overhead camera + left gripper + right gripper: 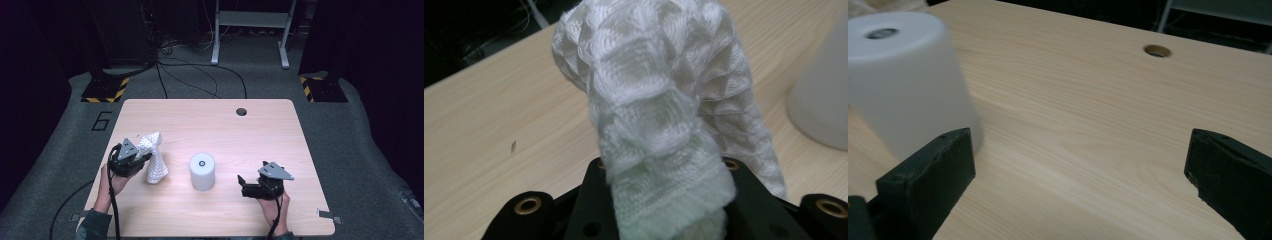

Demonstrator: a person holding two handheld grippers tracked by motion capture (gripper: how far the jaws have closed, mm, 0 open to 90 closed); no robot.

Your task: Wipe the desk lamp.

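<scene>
One cloth point(664, 125), one white cylinder point(202, 171)

Cloth point(664, 115) hiding left jaws

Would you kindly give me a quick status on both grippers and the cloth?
Left gripper shut on white knitted cloth, its lower end on the table. Right gripper open, holding nothing. White cylinder stands between the two.

Each black tool point(143, 159) carries a grey three-cornered plate, brass-ringed screw holes and a trailing black cable.
</scene>
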